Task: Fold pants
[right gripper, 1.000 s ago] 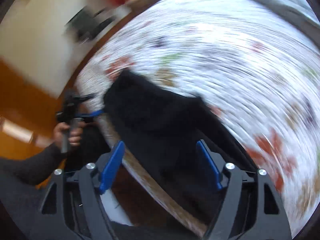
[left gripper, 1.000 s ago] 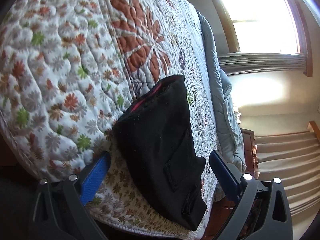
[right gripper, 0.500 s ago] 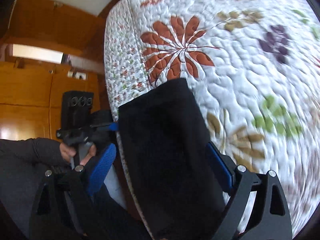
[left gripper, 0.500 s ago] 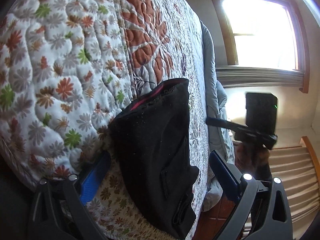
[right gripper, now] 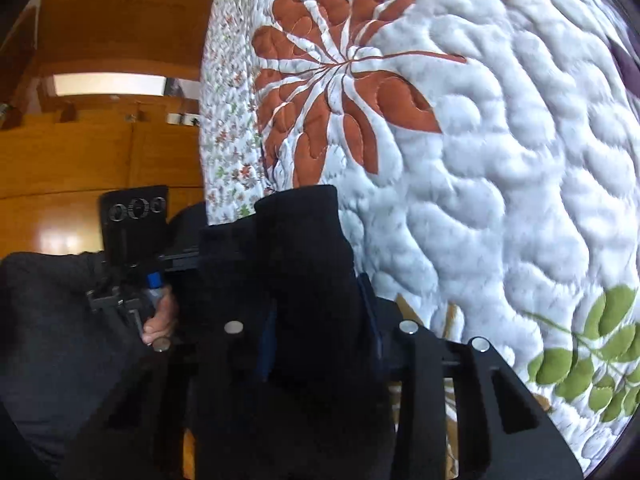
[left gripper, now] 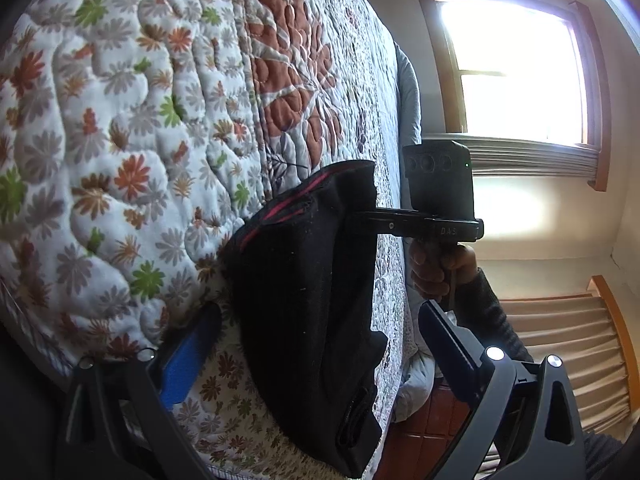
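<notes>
Lying folded near the edge of the quilted bed (left gripper: 120,128), the black pants (left gripper: 304,300) sit between the left gripper's (left gripper: 320,360) spread jaws; the right gripper (right gripper: 320,344) is clamped on them.

Floral quilt (left gripper: 132,128) on bed; bright window (left gripper: 516,76); wood cabinets (right gripper: 80,152).
</notes>
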`<move>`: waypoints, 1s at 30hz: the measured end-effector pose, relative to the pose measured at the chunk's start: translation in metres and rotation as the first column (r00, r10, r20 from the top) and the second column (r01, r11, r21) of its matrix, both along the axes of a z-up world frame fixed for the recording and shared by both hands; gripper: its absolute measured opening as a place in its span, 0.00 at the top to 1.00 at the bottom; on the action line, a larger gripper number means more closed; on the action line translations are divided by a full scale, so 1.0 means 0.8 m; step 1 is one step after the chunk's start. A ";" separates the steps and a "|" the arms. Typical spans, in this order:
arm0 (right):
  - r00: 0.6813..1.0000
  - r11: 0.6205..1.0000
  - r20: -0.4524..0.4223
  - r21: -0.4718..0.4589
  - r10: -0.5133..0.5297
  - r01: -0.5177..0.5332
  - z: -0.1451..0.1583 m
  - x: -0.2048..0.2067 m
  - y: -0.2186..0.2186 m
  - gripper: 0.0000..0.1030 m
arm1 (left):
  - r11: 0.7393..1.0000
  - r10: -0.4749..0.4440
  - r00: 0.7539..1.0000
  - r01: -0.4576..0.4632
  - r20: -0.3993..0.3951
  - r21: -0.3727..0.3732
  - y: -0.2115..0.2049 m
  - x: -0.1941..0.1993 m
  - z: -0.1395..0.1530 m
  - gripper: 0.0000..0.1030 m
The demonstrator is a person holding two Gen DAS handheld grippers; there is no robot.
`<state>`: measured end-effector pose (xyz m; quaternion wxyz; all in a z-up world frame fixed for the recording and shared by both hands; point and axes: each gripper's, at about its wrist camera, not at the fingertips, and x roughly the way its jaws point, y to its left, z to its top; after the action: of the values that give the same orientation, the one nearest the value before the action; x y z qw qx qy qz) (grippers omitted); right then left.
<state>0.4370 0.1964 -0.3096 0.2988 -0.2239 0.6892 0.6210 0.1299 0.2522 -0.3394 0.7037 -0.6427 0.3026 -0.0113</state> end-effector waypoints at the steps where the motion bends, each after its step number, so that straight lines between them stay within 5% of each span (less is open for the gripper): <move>1: 1.000 1.000 -0.009 0.001 -0.001 0.001 -0.001 0.000 0.000 0.66 | 1.000 -0.002 1.000 0.002 -0.001 -0.001 0.001 0.001 0.000 0.04; 11: 0.999 0.999 0.010 -0.027 0.034 -0.034 -0.009 -0.014 0.021 0.56 | 0.999 0.013 0.999 -0.012 -0.048 0.034 -0.002 0.008 0.011 0.07; 16: 0.998 0.998 0.025 -0.031 0.061 -0.060 -0.004 -0.024 0.026 0.50 | 0.999 0.022 0.995 -0.018 -0.102 0.037 0.000 0.007 0.011 0.29; 22: 0.998 0.997 0.019 -0.036 0.064 -0.063 -0.006 -0.027 0.031 0.50 | 0.997 0.035 0.993 -0.028 -0.114 0.066 0.007 0.020 0.013 0.29; 30: 0.997 0.997 0.041 -0.028 0.072 -0.070 -0.005 -0.022 0.026 0.58 | 0.995 0.026 0.991 -0.013 -0.130 0.102 0.007 0.008 0.010 0.54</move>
<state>0.4195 0.2169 -0.3136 0.2881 -0.2652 0.6824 0.6173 0.1363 0.2581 -0.3310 0.7139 -0.6086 0.3422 0.0533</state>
